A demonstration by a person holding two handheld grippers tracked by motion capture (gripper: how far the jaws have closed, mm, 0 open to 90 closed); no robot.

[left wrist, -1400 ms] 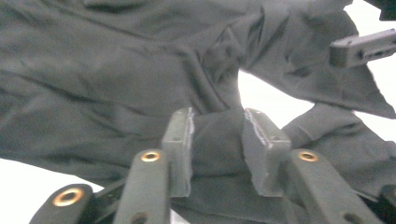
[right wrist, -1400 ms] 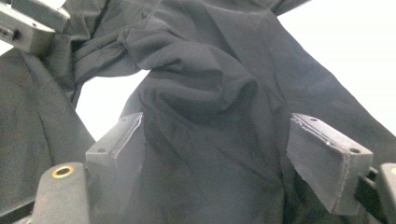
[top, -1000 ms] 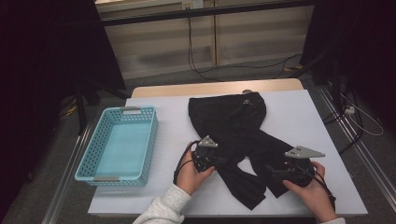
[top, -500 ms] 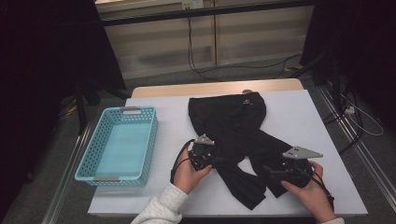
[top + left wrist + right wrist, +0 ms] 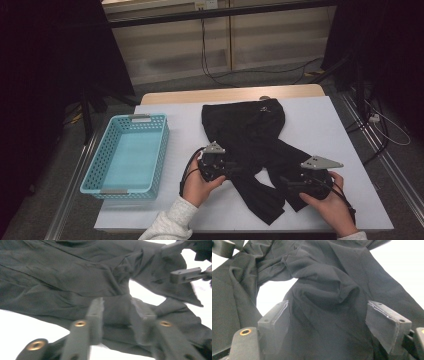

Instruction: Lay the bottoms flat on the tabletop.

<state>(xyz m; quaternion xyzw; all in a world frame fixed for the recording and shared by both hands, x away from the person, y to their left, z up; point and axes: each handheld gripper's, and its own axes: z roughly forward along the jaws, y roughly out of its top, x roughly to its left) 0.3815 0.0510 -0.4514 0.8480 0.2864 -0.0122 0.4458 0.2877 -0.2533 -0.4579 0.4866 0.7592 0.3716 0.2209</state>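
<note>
Teal basket (image 5: 125,155) at left of the high view, empty, on the white table (image 5: 330,120); well apart from the cloth.

Black trousers (image 5: 250,135) spread at centre frame, waistband toward the top, two legs splaying down toward lower centre and lower right.

Left gripper (image 5: 225,169) at lower centre, on the edge of the left trouser leg. Jaws just been opening, now partly spread; in the left gripper view a band of black fabric (image 5: 115,312) lies between the fingers (image 5: 95,315), not pinched as far as can be told.

Right gripper (image 5: 292,184) at lower right, over the right trouser leg. Jaws spread wide; in the right gripper view a bunched fold of cloth (image 5: 327,297) sits between the pads (image 5: 274,325) without being pressed.

Judged step: re-gripping both legs, likely ahead of folding the trousers. Neither leg secured yet.

Next move calls for: closing each pair of jaws on a single clean layer near the leg edge, then lifting both together so the legs come over evenly. Risk: catching only a wrinkle and losing it on the lift.
</note>
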